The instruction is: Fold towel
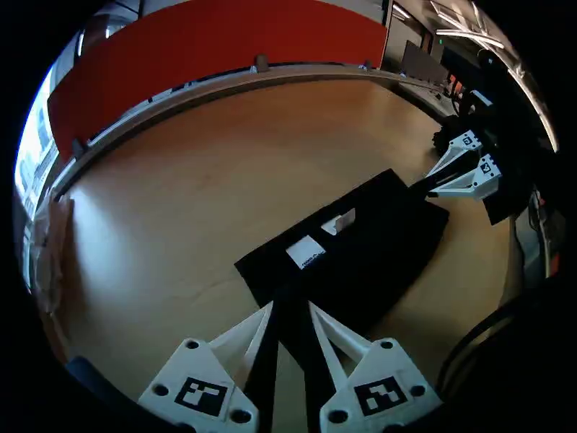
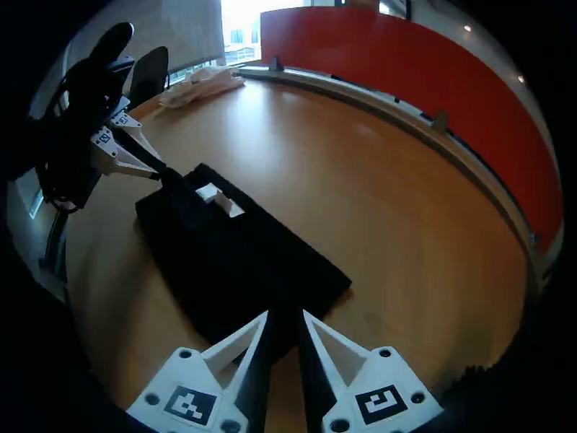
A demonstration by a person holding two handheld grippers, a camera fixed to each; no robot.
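Low, close views from opposite ends, facing inward, sharing towel (image 1: 360, 252), table (image 1: 202, 180).

- An office, open-plan by the look of it.
- A wide wooden desk (image 1: 216, 180) has a red divider panel (image 1: 216, 50) clamped along its far edge.
- Dark chair backs (image 2: 148, 72) stand at the desk's end, near a bright window (image 2: 238, 22).
- Strip ceiling lights (image 1: 461, 32) run above another divider (image 1: 422, 61) at far right.

Black towel (image 1: 375, 252), white label (image 1: 306, 252), tan wooden table (image 1: 202, 187), red partition (image 1: 216, 50), black-and-white square marker (image 1: 203, 395)
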